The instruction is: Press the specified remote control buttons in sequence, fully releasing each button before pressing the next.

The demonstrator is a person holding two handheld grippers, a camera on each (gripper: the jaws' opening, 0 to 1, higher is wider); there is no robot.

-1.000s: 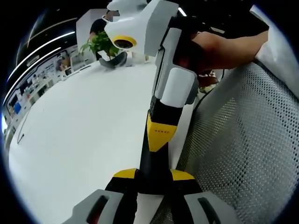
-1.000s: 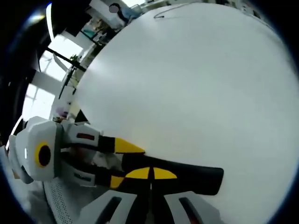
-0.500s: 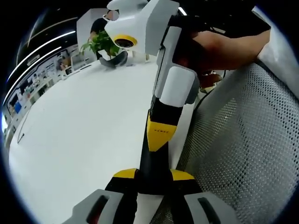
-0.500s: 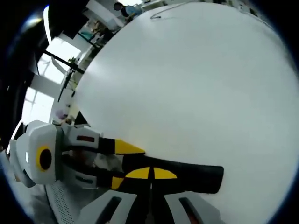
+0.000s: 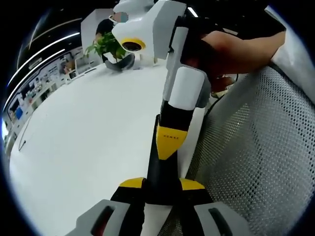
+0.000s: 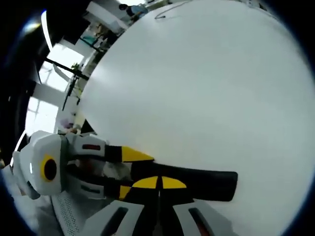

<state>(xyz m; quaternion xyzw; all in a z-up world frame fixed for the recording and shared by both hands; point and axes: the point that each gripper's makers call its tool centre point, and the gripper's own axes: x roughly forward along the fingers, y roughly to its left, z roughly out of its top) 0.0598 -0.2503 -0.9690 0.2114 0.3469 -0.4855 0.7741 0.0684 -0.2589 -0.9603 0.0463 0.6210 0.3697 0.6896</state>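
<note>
We clamp the long black plastic remote control (image 5: 165, 172) between the left gripper (image 5: 162, 189) jaws; the right gripper (image 6: 158, 187) jaws pinch it too, so we free one before pressing squarely over the white table (image 6: 206, 93).

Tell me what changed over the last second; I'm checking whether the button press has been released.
Hardly anything. In the left gripper view the right claw crept slightly down the black remote toward the left claw; its tip still seems to rest on the remote. The left claw stays shut on the remote, and the white table is unchanged.
</note>
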